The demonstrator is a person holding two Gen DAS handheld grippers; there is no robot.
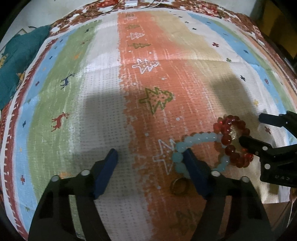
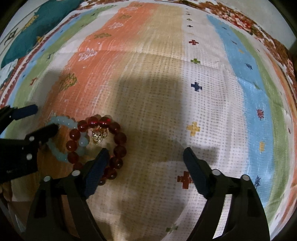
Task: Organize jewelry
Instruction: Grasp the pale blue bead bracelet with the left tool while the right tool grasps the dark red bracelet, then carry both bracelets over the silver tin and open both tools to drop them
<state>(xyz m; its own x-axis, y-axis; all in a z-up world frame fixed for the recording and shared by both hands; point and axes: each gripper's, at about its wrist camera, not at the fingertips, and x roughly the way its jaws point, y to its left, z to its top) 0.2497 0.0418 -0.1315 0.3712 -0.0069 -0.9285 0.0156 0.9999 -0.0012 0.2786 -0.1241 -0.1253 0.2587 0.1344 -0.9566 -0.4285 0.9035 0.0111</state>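
Note:
A pale blue bead bracelet (image 1: 196,139) (image 2: 61,120) and a dark red bead bracelet (image 1: 233,150) (image 2: 118,137) lie overlapping on the striped festive mat (image 1: 104,96). A small gold charm (image 2: 98,136) sits inside the red loop. A dull metal ring (image 1: 179,186) lies flat just below the blue beads. My left gripper (image 1: 150,153) (image 2: 42,119) is open; its right finger rests at the blue bracelet, with only mat between the fingers' tips. My right gripper (image 2: 145,153) (image 1: 254,129) is open, its left finger lying over the near side of the red bracelet.
A teal cloth (image 1: 18,61) (image 2: 37,24) lies off the mat's far left corner. A white box with dark cables (image 1: 130,3) sits beyond the far edge. A pale sheet (image 1: 274,192) lies under the mat's near right side.

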